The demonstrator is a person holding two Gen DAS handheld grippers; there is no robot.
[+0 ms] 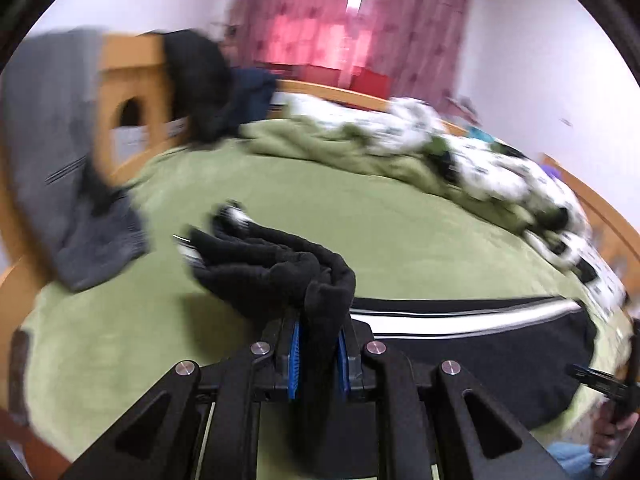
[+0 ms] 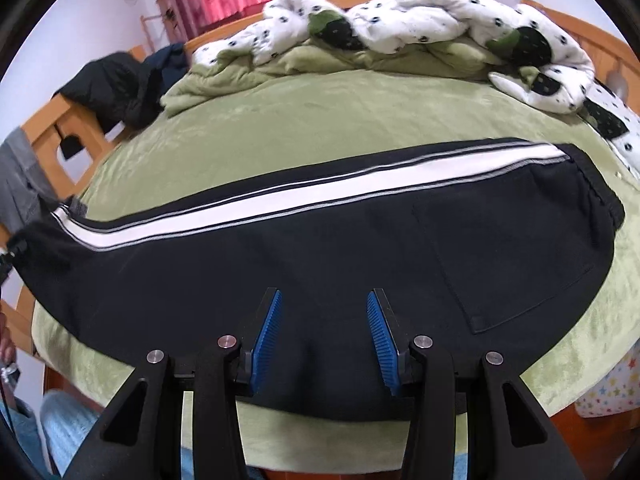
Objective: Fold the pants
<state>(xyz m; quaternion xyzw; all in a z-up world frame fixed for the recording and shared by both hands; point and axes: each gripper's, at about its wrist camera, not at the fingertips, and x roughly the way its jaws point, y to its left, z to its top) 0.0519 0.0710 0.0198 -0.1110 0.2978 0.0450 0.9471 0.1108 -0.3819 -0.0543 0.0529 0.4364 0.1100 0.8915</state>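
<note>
Black pants [image 2: 320, 248] with a white side stripe [image 2: 304, 196] lie flat across the green bed, waistband at the right, leg ends at the left. My right gripper [image 2: 325, 300] is open and empty, hovering over the pants' near edge. My left gripper [image 1: 319, 330] is shut on the bunched leg end of the pants [image 1: 276, 268] and holds it lifted above the bed. The rest of the pants [image 1: 480, 344] stretches to the right in the left wrist view.
A green blanket [image 2: 320, 120] covers the bed. A rumpled white spotted duvet [image 2: 400, 20] is piled at the far side. A grey garment [image 1: 52, 140] and a dark jacket [image 1: 200, 80] hang on the wooden bed frame [image 1: 128, 80]. Pink curtains [image 1: 340, 16] behind.
</note>
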